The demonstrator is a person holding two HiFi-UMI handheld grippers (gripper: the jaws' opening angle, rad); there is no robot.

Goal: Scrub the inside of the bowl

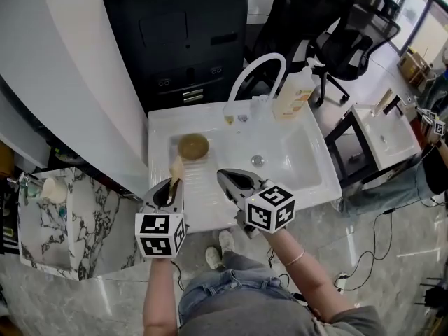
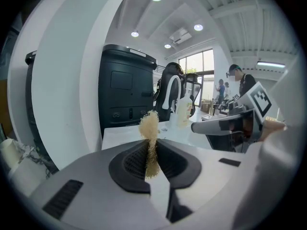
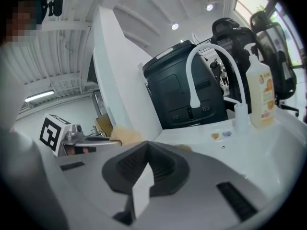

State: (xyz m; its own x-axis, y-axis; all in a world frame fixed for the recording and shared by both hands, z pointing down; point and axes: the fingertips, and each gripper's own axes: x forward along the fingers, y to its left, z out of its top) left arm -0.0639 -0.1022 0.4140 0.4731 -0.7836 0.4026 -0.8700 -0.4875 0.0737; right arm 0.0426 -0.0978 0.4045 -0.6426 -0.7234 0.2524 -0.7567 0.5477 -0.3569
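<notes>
A small brown bowl (image 1: 193,146) sits on the drainboard at the left of the white sink (image 1: 308,180). My left gripper (image 1: 173,185) is shut on a tan scrub sponge (image 1: 176,168), which sticks up between its jaws (image 2: 149,128). It hovers just in front of the bowl, at the sink's front edge. My right gripper (image 1: 231,180) is shut with nothing in it, over the sink's front edge to the right of the left one. In the right gripper view the jaws (image 3: 146,169) meet, and the bowl is hidden.
A white curved faucet (image 1: 257,68) and a soap bottle (image 1: 292,94) stand at the sink's back. A black cabinet (image 1: 182,33) is behind it. A marble side table (image 1: 56,222) with a cup (image 1: 53,189) stands at the left, office chairs (image 1: 350,33) at the back right.
</notes>
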